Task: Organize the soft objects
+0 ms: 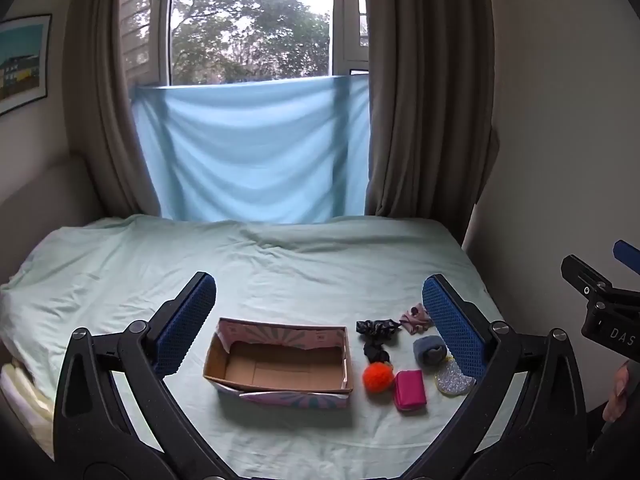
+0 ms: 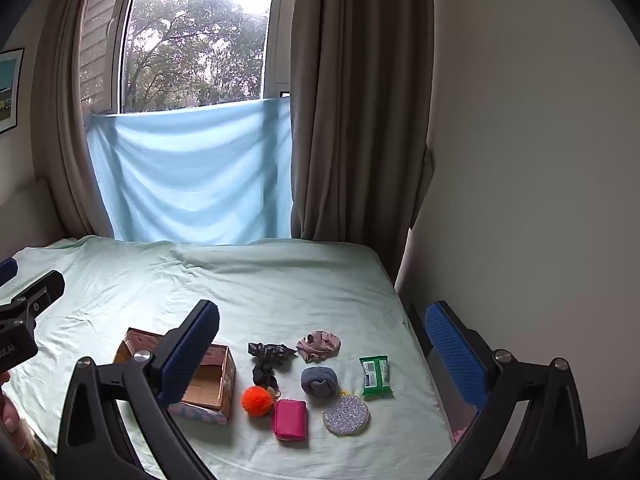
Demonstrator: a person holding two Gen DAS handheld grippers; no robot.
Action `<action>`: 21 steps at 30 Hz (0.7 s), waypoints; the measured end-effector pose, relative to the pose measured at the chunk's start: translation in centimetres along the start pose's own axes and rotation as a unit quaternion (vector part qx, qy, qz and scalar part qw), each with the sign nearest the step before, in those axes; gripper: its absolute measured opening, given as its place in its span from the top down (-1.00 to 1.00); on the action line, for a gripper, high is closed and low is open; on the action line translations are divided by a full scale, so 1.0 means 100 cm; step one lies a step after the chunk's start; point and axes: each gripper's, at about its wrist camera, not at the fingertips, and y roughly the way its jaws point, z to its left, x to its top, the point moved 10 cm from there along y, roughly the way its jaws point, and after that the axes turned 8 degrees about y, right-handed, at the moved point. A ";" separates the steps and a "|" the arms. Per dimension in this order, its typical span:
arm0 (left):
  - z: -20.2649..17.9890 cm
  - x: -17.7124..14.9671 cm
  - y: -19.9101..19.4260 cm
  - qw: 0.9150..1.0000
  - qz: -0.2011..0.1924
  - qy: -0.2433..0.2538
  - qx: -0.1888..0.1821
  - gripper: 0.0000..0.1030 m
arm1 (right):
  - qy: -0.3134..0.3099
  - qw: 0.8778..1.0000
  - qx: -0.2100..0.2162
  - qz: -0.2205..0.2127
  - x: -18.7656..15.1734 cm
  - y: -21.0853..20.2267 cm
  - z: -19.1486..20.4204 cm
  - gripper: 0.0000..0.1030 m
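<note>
An open, empty cardboard box (image 1: 280,364) (image 2: 212,380) sits on the pale green bed sheet (image 1: 280,264). To its right lie an orange pompom (image 1: 378,377) (image 2: 258,400), a pink pouch (image 1: 409,390) (image 2: 291,419), a grey rolled sock (image 1: 429,351) (image 2: 319,381), a dark patterned scrunchie (image 1: 376,328) (image 2: 270,351), a black scrunchie (image 1: 376,354), a pink-beige scrunchie (image 1: 416,316) (image 2: 318,345), a glittery silver disc (image 1: 454,378) (image 2: 346,415) and a green wipes pack (image 2: 375,375). My left gripper (image 1: 320,316) is open above the box. My right gripper (image 2: 322,344) is open above the objects.
The bed (image 2: 280,280) meets a wall (image 2: 520,200) on the right. Brown curtains (image 1: 424,100) and a blue cloth (image 1: 252,152) hang at the window behind. Folded pale linen (image 1: 24,396) lies at the bed's left edge.
</note>
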 end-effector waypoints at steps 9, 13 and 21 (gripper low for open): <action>0.003 0.001 -0.003 1.000 0.002 -0.001 -0.003 -0.99 | 0.001 1.000 0.003 0.001 -0.002 -0.001 0.004 -1.00; 0.003 0.002 -0.003 1.000 0.002 -0.002 -0.004 -0.99 | 0.000 1.000 0.005 -0.001 0.000 -0.001 0.001 -1.00; 0.003 0.001 -0.003 1.000 0.004 -0.004 -0.006 -0.99 | 0.001 1.000 0.007 -0.009 0.000 -0.002 0.002 -1.00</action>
